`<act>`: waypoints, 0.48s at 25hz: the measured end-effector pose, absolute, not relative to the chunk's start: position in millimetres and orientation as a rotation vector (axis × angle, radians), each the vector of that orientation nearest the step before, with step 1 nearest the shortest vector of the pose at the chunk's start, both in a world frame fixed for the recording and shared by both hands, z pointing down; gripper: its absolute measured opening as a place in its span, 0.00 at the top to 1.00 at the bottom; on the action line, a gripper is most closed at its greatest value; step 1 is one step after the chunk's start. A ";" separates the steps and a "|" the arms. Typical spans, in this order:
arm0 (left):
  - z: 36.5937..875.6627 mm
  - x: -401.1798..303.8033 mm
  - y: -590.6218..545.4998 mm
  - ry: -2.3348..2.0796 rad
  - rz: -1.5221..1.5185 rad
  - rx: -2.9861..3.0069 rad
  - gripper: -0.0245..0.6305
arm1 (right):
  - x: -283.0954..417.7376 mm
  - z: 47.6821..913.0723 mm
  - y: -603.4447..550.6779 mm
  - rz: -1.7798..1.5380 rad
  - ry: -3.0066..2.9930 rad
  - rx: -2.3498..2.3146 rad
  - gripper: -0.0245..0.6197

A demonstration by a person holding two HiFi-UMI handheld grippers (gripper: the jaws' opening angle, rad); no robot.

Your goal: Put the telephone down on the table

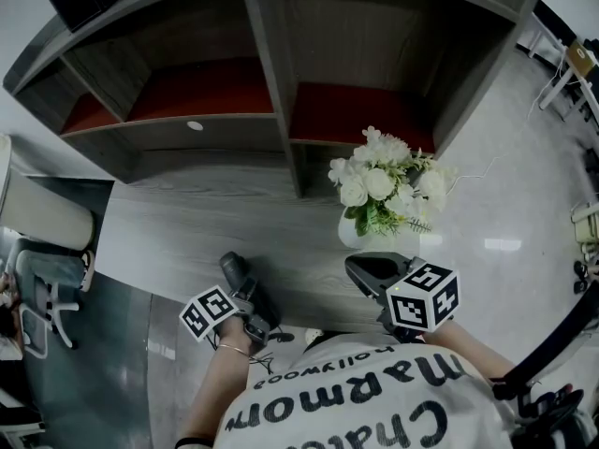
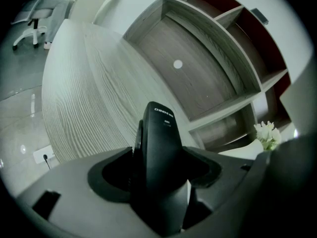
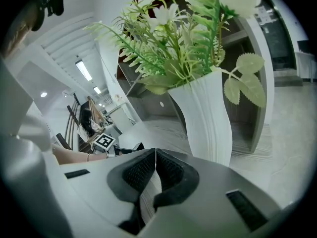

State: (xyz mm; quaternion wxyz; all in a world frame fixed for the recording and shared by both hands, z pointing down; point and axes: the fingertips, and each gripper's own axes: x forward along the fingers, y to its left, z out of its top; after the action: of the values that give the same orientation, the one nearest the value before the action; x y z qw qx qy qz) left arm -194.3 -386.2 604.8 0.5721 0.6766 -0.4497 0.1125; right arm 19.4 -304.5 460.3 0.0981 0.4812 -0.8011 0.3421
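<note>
Over the near edge of the grey table (image 1: pixel 178 223), grips the black telephone (image 2: pixel 159 133) in the left gripper (image 2: pixel 158 175), jaws spread by the handset body and pressed on its two sides (upper end projecting past the jaws, toward the shelf unit (image 2: pixel 208 68)). Cannot tell from either view whether the telephone touches the tabletop. Holds the right gripper (image 3: pixel 155 165) just beside the white vase (image 3: pixel 205 118) of flowers (image 1: pixel 379 181), jaws closed pad to pad, nothing between them.
</note>
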 end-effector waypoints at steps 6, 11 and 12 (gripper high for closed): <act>606.5 -193.4 -385.6 -1.068 0.320 1.583 0.49 | 16.9 461.0 -303.6 1.019 -2.377 1.412 0.94; 608.1 -192.0 -386.0 -1.081 0.366 1.580 0.49 | 18.1 462.0 -302.3 1.027 -2.374 1.417 0.94; 608.4 -191.7 -386.1 -1.087 0.376 1.580 0.49 | 18.4 462.1 -301.9 1.028 -2.373 1.419 0.94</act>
State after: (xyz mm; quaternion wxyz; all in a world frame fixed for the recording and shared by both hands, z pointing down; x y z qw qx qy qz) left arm -191.7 -386.1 608.4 0.5592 0.6702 -0.4610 0.1597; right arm 18.4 -301.9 462.1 0.0956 0.4787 -0.8008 0.3470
